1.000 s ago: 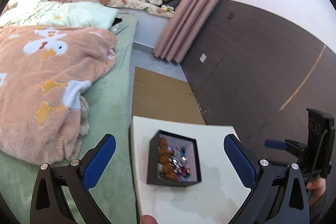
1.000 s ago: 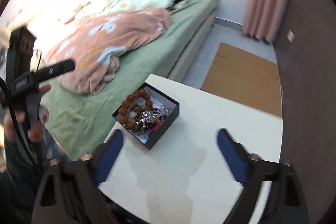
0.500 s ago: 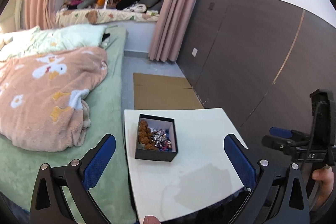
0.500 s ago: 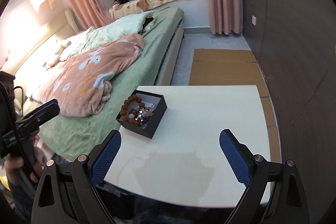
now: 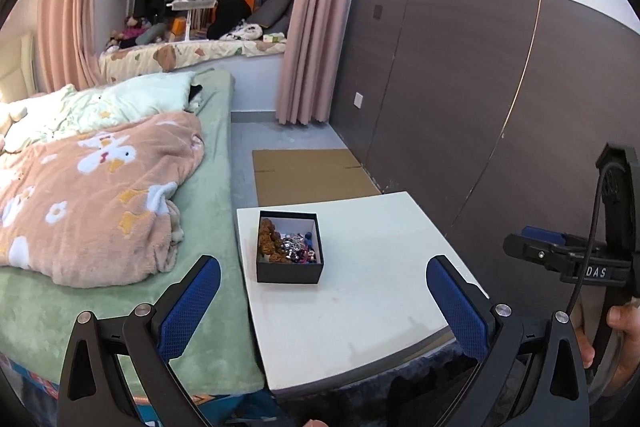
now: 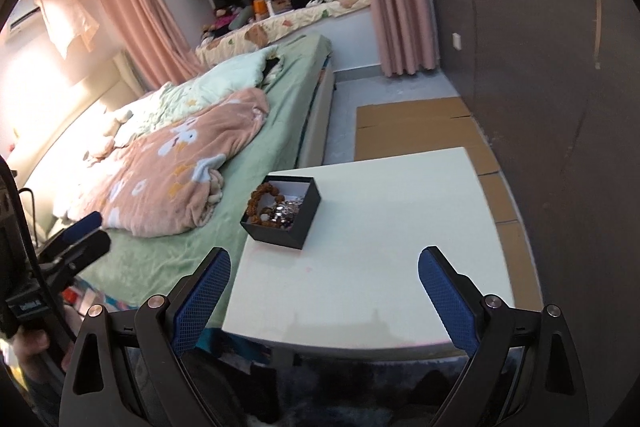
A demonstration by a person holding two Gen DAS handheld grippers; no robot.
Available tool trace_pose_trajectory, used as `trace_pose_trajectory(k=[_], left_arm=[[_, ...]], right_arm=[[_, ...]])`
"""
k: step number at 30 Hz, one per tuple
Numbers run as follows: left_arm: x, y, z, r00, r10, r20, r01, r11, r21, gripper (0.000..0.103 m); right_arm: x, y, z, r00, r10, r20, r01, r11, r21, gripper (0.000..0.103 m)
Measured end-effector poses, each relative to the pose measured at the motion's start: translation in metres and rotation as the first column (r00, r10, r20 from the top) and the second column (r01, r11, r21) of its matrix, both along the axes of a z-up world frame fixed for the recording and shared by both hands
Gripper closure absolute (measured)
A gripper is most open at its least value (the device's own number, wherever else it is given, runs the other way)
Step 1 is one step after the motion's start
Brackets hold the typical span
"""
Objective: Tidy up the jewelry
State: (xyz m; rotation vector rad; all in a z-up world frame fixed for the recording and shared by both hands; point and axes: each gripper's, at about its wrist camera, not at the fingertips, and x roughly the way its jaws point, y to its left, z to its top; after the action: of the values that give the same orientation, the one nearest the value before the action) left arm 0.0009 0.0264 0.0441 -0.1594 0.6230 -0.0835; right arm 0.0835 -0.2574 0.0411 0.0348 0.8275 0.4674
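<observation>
A small black box [image 5: 289, 270] with a white inside stands on the left part of a white table [image 5: 372, 291]. It holds a brown bead bracelet [image 5: 269, 238] and a tangle of silver and coloured jewelry [image 5: 298, 247]. The box also shows in the right wrist view [image 6: 282, 228]. My left gripper [image 5: 320, 287] is open and empty, held back from the table's near edge. My right gripper [image 6: 324, 281] is open and empty, over the near edge of the table [image 6: 380, 247].
A bed with a green sheet [image 5: 100, 307] and a pink blanket [image 5: 92, 195] lies against the table's left side. Flat cardboard [image 5: 308, 175] lies on the floor beyond the table. A dark panelled wall [image 5: 480, 107] runs along the right.
Both grippers have pulled back and up from the table. The box now looks smaller and farther away, and more of the room shows. Both stay open.
</observation>
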Motion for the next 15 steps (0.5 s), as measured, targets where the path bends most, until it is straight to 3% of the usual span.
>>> trace_pose_trajectory(k=[4,15], left_arm=[[-0.012,-0.001,0.004,1.000,-0.007,0.008,0.007,1.000,0.016,0.000],[-0.037,0.002,0.012,1.000,0.014,0.023,-0.015,0.999,0.029,0.000]], right_arm=[[-0.022,-0.013,0.007,0.997,-0.060,0.055,0.061,0.998,-0.014,0.008],[-0.049,-0.026,0.011,0.994,-0.082,0.074,0.082,0.997,-0.007,0.008]])
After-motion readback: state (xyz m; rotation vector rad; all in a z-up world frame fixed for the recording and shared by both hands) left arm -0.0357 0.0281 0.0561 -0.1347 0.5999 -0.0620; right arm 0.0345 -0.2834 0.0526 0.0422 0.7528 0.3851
